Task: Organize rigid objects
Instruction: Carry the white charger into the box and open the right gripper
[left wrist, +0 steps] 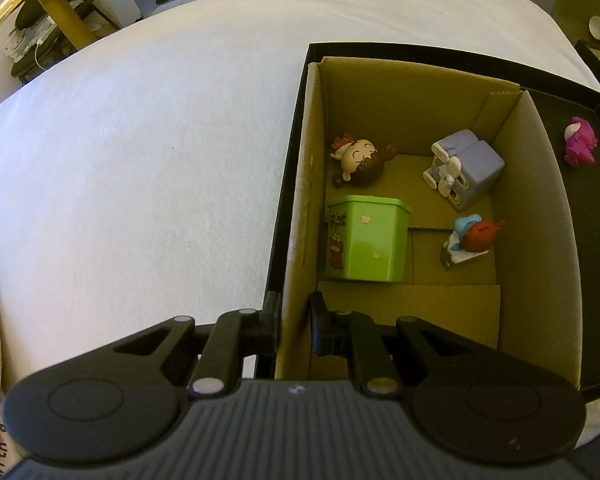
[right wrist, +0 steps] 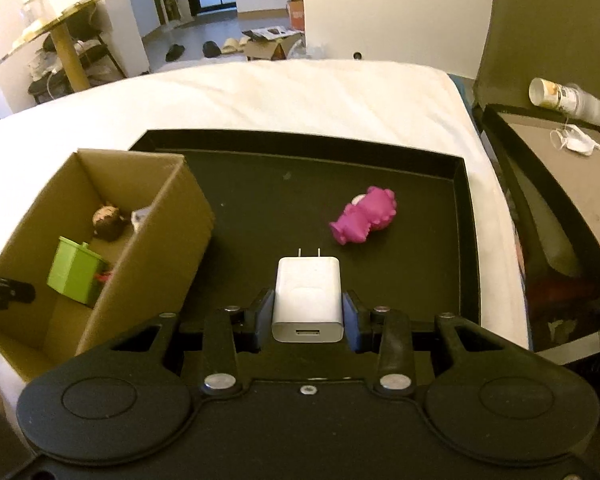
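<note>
My left gripper (left wrist: 295,322) is clamped on the near left wall of the cardboard box (left wrist: 540,240), one finger outside the wall and one inside, the jaws almost fully closed on the thin board. The box stands in the left part of the black tray (right wrist: 464,240), which rests on the white bed (left wrist: 140,160).

Contents of the box, left to right:
- A green lidded container (left wrist: 366,240) stands against the left wall, nearest my left gripper.
- A brown-haired doll figurine (left wrist: 362,162) lies beyond the green container, toward the far wall.
- A blue-and-red figurine (left wrist: 474,236) sits right of the green container, near the right wall.
- A lavender block figurine with a white character (left wrist: 466,168) sits at the far right corner.

My right gripper (right wrist: 308,310) is partly closed on a white USB wall charger (right wrist: 308,300), both pads pressing its sides, prongs pointing away from me. The charger is held above the tray floor, right of the box. A pink toy figure (right wrist: 364,220) lies on the tray floor, farther right of the box and beyond the charger.
</note>
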Demonstrator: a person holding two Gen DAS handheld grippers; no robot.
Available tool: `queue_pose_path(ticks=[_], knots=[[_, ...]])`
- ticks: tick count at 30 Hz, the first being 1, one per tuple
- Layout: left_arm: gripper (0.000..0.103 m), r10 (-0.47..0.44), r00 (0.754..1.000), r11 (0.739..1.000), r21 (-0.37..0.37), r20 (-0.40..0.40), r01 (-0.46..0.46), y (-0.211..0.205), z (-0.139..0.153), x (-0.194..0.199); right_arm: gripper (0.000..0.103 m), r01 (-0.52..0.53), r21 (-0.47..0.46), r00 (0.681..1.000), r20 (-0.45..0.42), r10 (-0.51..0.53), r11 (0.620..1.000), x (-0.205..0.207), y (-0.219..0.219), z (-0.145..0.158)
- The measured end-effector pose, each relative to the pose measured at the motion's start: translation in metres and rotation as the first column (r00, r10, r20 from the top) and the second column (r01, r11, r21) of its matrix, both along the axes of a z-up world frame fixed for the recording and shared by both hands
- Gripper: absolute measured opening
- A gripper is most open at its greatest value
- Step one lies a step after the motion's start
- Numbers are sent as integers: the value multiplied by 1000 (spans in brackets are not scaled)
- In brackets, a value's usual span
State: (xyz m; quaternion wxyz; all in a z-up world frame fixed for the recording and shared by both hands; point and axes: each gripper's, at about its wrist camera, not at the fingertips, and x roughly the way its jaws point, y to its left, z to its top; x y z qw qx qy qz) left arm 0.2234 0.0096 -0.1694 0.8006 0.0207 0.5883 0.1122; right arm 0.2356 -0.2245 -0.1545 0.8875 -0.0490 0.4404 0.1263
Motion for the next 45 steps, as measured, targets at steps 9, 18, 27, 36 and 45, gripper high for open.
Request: queue_pose_path(ticks=[9,18,27,36,45], knots=[[13,-1,1000,1000,-12,-1,1,3,1,0,36,-9,21,1000,23,9,1000,-3,9,18],[13,-6,1000,1000,-22,2,6,4,1,0,36,-59,4,996,63,59,998,-5,38,38],[13,-12,1000,999,-36,7,12,6,2,-1,36,-113,2,989,91,113,994,-6,71,53],[13,-18,1000,999,-36,7,18,5,2,-1,36,-138,-4,986,90,138,990,-9,92,52],[13,-17,1000,998,-58,16,17,7,4,-2,36,-167,17,983,83,165,986,-7,112,49]])
